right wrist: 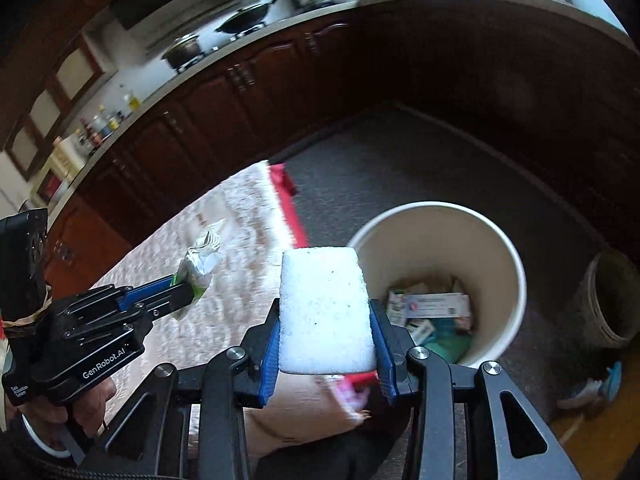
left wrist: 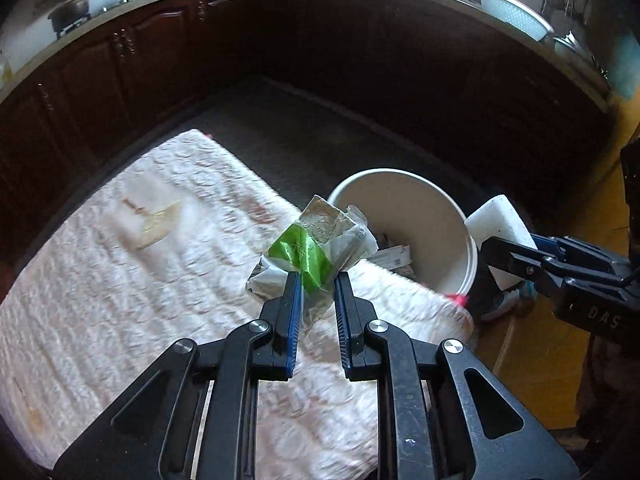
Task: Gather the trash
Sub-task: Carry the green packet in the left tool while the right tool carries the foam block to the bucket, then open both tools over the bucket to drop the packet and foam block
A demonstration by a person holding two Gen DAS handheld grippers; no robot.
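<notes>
Left claw [left wrist: 316, 280] is pinching a crumpled green-and-white wrapper [left wrist: 310, 254] over the pale quilted worktop [left wrist: 140, 280]. Right claw [right wrist: 325, 336] is clamping a white foam block [right wrist: 324, 312] just left of the white bin [right wrist: 512, 256], which is holding paper scraps.

Black linkage grippers [left wrist: 316, 284], blue ribbed pads, silver pivot screws, white "GenRobot.AI" lettering.

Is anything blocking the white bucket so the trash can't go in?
Nothing visible does. The white bucket stands open beside the table, with only old trash at its bottom. The left gripper holds the green wrapper and the right gripper holds the foam block near its rim.
</notes>
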